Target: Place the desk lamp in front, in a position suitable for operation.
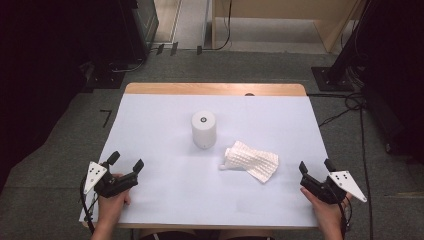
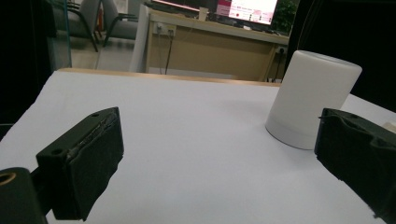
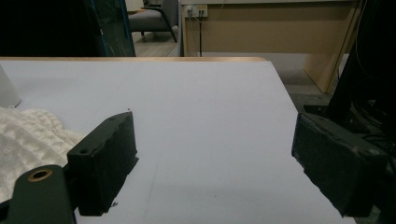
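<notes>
Resting at the near corners of the white-covered table (image 1: pixel 165 200), left gripper (image 1: pixel 126 162) and right gripper (image 1: pixel 316 165) both with jaws wide, holding nothing. Crumpled white waffle-weave cloth (image 1: pixel 251 160) just right of the white cylindrical container (image 1: pixel 203 129), mid-table, untouched; everything left to do.

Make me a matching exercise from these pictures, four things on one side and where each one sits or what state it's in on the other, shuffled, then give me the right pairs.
Things:
1. white cylinder
2. waffle-weave cloth
3. left gripper
4. right gripper

Places or states:
A. open, at the table's near right edge
B. crumpled, lying flat, right of centre
C. standing upright near the middle
D. open, at the table's near left corner

Pairs: 1-C, 2-B, 3-D, 4-A
</notes>
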